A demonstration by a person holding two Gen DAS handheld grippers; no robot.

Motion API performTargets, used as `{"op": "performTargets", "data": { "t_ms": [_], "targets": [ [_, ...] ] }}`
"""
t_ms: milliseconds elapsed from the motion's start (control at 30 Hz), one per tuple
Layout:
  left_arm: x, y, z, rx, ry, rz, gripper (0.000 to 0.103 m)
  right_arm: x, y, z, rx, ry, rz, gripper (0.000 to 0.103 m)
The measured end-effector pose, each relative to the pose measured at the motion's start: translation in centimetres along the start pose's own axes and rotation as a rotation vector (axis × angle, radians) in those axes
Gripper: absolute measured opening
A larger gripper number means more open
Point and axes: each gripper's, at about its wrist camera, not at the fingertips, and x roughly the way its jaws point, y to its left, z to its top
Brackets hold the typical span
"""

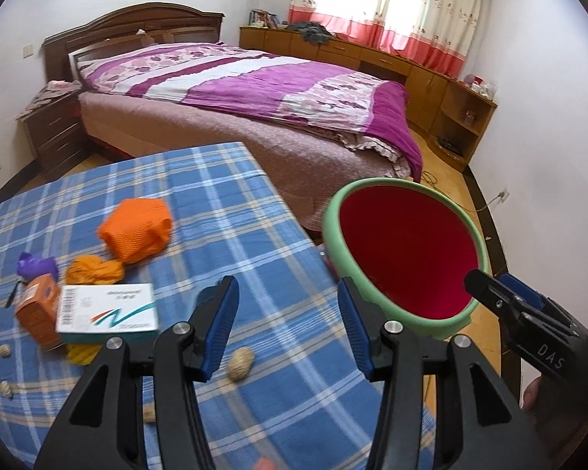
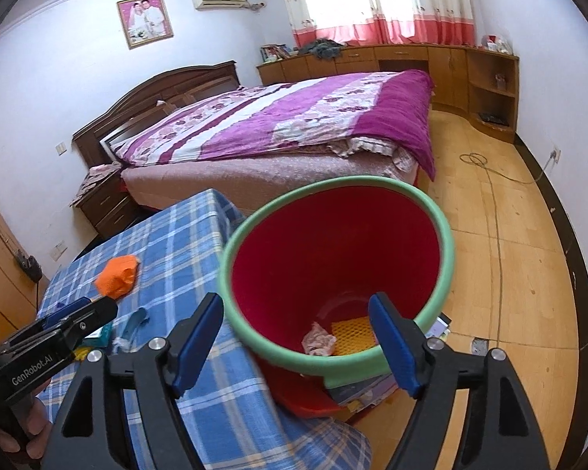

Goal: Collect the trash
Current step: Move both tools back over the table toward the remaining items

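From my left wrist camera, the far left of the frame holds a heap of trash on the blue plaid tablecloth [image 1: 223, 211]: a purple scrap [image 1: 35, 265], an orange carton [image 1: 39, 311] touching a white medicine box [image 1: 107, 311], a crumpled yellow wrapper [image 1: 94, 269] just above that box, and a larger orange mesh bundle [image 1: 137, 230] further up toward the middle. A walnut-like nut [image 1: 240, 363] lies low in the frame, between my left gripper [image 1: 288, 327] fingers; the jaws stand apart and grip nothing, hovering over the cloth. To the right of centre sits the red bin with a green rim [image 1: 405, 254], beside the table edge, and at the far right edge my right gripper [image 1: 490, 288] pokes in near the bin's rim. In my right wrist camera, my left gripper [image 2: 82, 313] enters from the lower left over the tablecloth [image 2: 168, 243], with the orange bundle [image 2: 117, 274] just above its tip. In the middle, my right gripper [image 2: 298, 337] hangs over the bin [image 2: 445, 243] with jaws spread wide and empty. Down in the bin lie a crumpled pinkish scrap [image 2: 318, 340] and a yellow mesh piece [image 2: 351, 337], side by side at the bottom.
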Motion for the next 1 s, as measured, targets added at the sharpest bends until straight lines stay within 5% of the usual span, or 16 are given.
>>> {"op": "performTargets", "data": {
  "t_ms": [1000],
  "targets": [
    [-4.7, 15.7, -3.5, -0.229, -0.01, 0.232, 0.053, 2.7, 13.5, -2.4, -0.129, 0.102, 0.216, 0.083]
  ]
}}
